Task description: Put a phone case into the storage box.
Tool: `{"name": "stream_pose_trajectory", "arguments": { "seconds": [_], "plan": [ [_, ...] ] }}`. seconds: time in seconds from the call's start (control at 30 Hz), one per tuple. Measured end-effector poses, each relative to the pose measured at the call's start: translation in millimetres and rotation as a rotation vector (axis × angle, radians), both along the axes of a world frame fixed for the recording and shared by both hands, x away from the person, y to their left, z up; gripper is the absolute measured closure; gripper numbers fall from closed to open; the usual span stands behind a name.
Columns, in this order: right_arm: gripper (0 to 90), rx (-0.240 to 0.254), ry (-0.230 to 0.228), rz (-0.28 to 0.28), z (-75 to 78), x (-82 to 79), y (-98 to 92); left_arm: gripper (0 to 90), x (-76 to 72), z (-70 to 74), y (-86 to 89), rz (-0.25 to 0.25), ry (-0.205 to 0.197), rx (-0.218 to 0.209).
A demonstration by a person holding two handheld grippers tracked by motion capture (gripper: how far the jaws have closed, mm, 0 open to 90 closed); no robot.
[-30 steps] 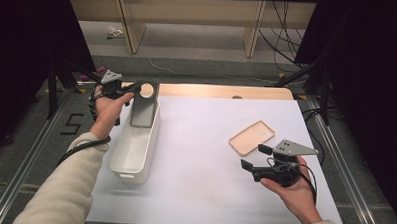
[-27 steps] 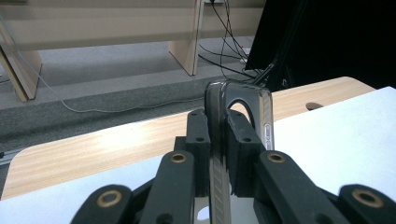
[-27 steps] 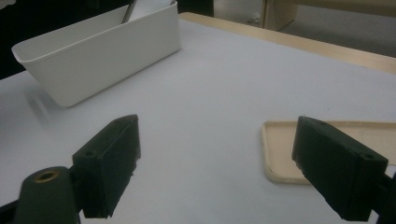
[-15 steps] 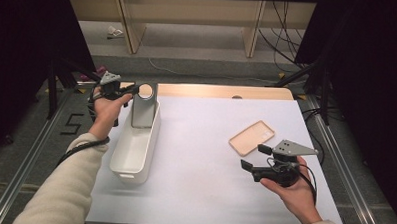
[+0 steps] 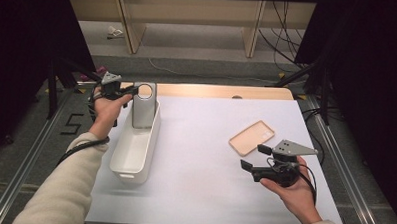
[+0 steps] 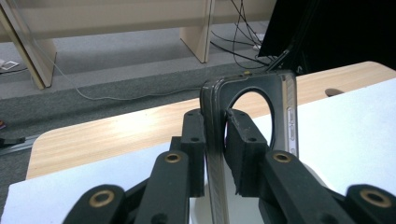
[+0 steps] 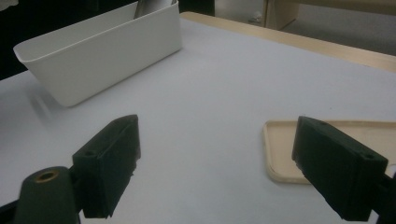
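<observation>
The grey phone case (image 5: 144,106) stands upright at the far end of the white bin (image 5: 135,150), its top edge pinched by the left tool (image 5: 132,90), whose jaws have just been easing apart. The right tool (image 5: 252,160) gapes empty over the bench (image 5: 195,157) near a tan case (image 5: 251,137).

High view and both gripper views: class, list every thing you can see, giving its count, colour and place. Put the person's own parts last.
Phone case with round cut-out: one, dark grey, upright at the far end of the bin, gripped at its edge by the left tool.
Bin: one, white, long, on the table's left side.
Flat phone case: one, beige, lying on the table's right side.
Table: one, white top, wooden far edge.
Left tool: one, black, closed on the dark case.
Right tool: one, black, jaws apart, near the beige case.
</observation>
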State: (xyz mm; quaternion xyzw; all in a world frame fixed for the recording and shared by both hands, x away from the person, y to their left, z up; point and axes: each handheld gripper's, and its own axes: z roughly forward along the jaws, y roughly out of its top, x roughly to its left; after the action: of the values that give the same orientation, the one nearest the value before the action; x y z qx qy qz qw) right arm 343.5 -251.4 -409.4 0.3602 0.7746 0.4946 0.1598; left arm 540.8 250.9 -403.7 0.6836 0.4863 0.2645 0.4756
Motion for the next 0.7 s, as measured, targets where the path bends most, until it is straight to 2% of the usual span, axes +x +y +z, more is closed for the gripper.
{"name": "stream_pose_trajectory", "arguments": {
  "seconds": [0.37, 0.7],
  "plan": [
    [16.1, 0.001, 0.003, 0.001, -0.4, 0.2, 0.0, 75.4, 1.8, -2.9, 1.2, 0.01, 0.023, 0.017],
    [16.1, 0.001, 0.004, 0.002, -0.5, 0.3, 0.2, 75.2, 2.2, -4.9, 0.4, 0.02, 0.028, 0.041]
  ]
}}
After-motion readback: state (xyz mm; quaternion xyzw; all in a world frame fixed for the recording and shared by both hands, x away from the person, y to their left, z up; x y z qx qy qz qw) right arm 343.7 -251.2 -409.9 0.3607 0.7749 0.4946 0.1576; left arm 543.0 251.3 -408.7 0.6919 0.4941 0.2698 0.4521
